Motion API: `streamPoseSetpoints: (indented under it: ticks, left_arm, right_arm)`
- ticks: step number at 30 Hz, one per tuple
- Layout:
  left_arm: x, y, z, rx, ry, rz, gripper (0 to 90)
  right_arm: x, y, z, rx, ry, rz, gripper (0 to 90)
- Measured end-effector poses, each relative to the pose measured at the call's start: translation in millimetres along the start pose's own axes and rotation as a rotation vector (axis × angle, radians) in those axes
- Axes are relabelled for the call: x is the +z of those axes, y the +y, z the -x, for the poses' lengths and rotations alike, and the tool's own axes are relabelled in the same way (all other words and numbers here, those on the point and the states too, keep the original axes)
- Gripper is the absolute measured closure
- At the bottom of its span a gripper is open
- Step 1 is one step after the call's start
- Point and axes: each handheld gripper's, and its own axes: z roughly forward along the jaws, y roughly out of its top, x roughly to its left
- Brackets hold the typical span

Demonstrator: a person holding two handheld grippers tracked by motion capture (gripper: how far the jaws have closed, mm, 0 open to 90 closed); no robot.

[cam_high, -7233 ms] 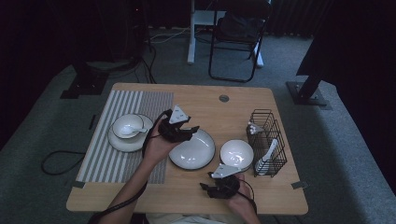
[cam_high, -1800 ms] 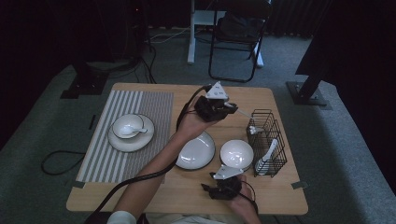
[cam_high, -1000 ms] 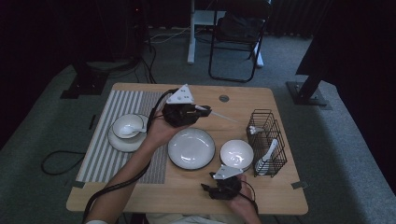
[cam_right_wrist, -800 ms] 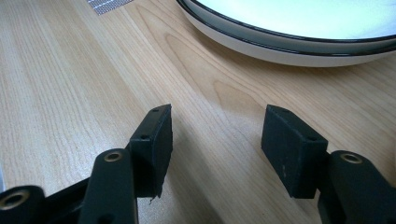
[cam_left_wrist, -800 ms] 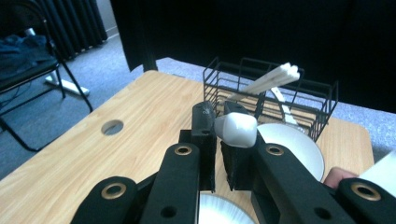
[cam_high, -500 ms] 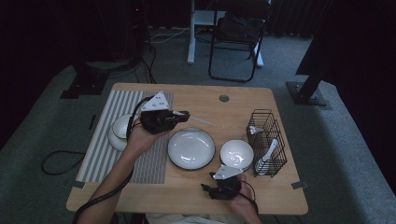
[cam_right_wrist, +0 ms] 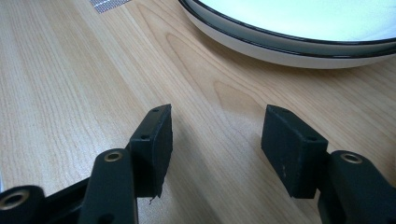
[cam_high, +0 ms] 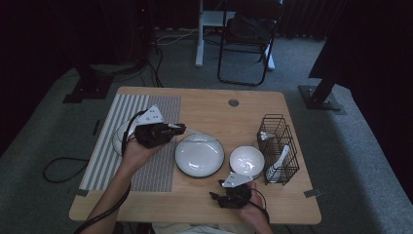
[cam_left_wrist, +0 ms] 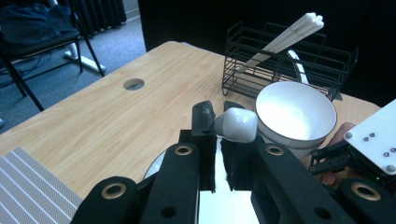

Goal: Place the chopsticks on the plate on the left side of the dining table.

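Spoon [cam_left_wrist: 236, 125], white, glazed ceramic by its look, sits clamped in the left gripper [cam_high: 176, 129] above the large plate's [cam_high: 199, 155] left rim: light, slippery, chippable, best pinched mid-handle. Right gripper [cam_right_wrist: 215, 135] rests open and empty on the table [cam_right_wrist: 70, 74].

The left forearm enters from about seven o'clock and reaches up toward eleven, its hand wrapped round the left gripper [cam_high: 181, 129], which lies roughly level and points toward three o'clock. Its jaws are clamped tight together on a white spoon handle. The right gripper [cam_high: 215, 197] sits low at six o'clock, apparently pointing toward nine, its jaws parted with nothing between them.
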Motion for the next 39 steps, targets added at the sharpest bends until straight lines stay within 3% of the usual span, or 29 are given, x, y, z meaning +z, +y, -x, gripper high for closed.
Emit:
streamPoseSetpoints:
  ticks: [7, 13, 21, 27, 39]
  left_arm:
    - [-8.0, -11.9, -0.5, -0.032, 0.039, 0.008, 84.7]
    - [-13.3, -19.8, 1.0, -0.041, 0.070, 0.002, 84.8]
    - [-19.9, -29.7, 5.0, -0.053, 0.111, -0.004, 84.7]
    - [-22.9, -34.5, 10.4, -0.050, 0.137, -0.002, 84.7]
    - [-30.6, -42.1, 18.6, -0.062, 0.160, -0.001, 84.8]
  right_arm:
    - [0.1, 2.8, 0.3, -0.014, -0.007, -0.016, 43.4]
    - [-8.9, 15.2, -3.2, -0.044, -0.012, 0.006, 43.6]
    - [-25.5, 50.6, -7.6, -0.110, 0.006, 0.066, 43.9]
    - [-29.5, 84.0, -5.9, -0.176, -0.017, 0.112, 44.8]
    - [-11.0, 127.7, 11.6, -0.237, -0.042, 0.105, 55.2]
